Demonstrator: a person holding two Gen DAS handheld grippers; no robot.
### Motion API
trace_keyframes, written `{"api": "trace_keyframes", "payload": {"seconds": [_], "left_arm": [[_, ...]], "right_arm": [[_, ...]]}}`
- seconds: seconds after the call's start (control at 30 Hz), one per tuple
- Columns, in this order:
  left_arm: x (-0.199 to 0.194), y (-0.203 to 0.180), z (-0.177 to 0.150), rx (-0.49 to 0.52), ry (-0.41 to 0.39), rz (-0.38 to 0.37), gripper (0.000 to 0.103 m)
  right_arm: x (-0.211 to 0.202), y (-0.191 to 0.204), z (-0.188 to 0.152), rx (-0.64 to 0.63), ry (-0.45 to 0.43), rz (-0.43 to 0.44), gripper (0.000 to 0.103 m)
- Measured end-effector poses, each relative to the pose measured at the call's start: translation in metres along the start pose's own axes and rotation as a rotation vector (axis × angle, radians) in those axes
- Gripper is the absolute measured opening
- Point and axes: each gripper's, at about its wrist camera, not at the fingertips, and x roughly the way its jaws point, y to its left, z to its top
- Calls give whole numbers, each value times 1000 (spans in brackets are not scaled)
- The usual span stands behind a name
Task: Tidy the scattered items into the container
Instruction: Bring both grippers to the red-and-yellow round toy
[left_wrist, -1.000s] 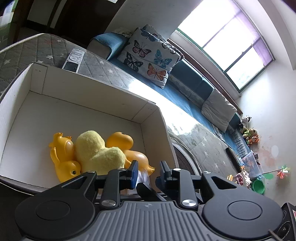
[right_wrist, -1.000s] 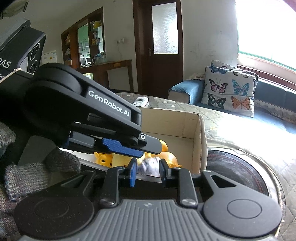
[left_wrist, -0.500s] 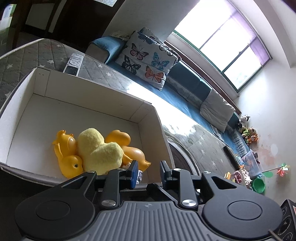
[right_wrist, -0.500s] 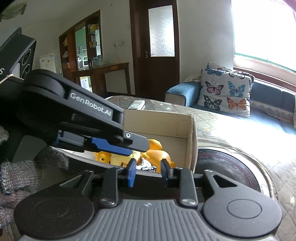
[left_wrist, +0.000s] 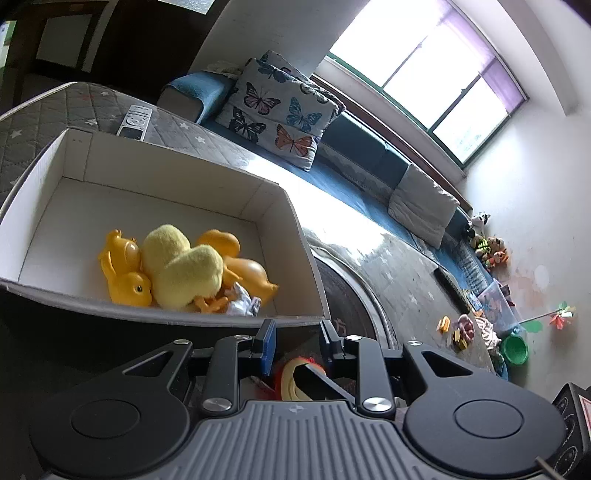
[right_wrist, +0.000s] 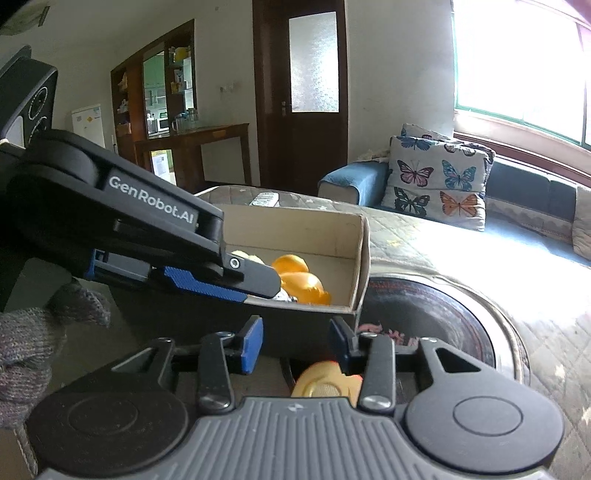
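A white cardboard box (left_wrist: 166, 177) holds two orange rubber ducks (left_wrist: 127, 269), a yellow plush duck (left_wrist: 181, 269) and a crumpled white wrapper (left_wrist: 242, 304). My left gripper (left_wrist: 297, 341) is open just outside the box's near wall, with nothing between its fingers. In the right wrist view it (right_wrist: 258, 288) reaches over the near rim of the box (right_wrist: 295, 236). My right gripper (right_wrist: 295, 341) is open, low in front of the box's near corner. A yellow toy (right_wrist: 325, 384) with some red on it lies under both grippers (left_wrist: 291, 376).
The box stands on a grey quilted cover beside a dark round plate with a metal rim (right_wrist: 443, 317). A remote control (left_wrist: 135, 120) lies behind the box. A blue sofa with a butterfly cushion (left_wrist: 277, 110) runs along the window. A gloved hand (right_wrist: 29, 339) holds the left gripper.
Both grippers have drawn back and down from the box, so the wrapper now shows whole inside it. The right jaws stand a little wider. The yellow toy has come into view below.
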Motion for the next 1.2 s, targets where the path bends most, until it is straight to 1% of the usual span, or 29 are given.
{"api": "trace_keyframes", "payload": {"seconds": [0.17, 0.23, 0.37, 0.47, 0.5, 0.73, 0.8, 1.2], "left_arm": [[1, -2, -9, 8, 18, 2, 30], [3, -2, -12, 5, 27, 2, 30], [8, -2, -19, 0, 46, 4, 30], [12, -2, -21, -2, 58, 7, 31], [14, -1, -21, -4, 61, 9, 31], [24, 2, -24, -23, 73, 13, 31], [27, 2, -24, -25, 76, 10, 33], [48, 2, -24, -11, 106, 9, 34]], "right_arm": [[-7, -2, -11, 7, 17, -6, 46], [-8, -4, -14, 10, 24, -10, 51], [-9, -7, -18, 18, 41, -14, 52], [-7, -10, -23, 24, 62, -22, 56], [-5, -11, -24, 28, 69, -26, 58], [5, -19, -36, 59, 110, -34, 59], [8, -21, -38, 67, 118, -35, 59], [20, -25, -48, 98, 137, -20, 59]]}}
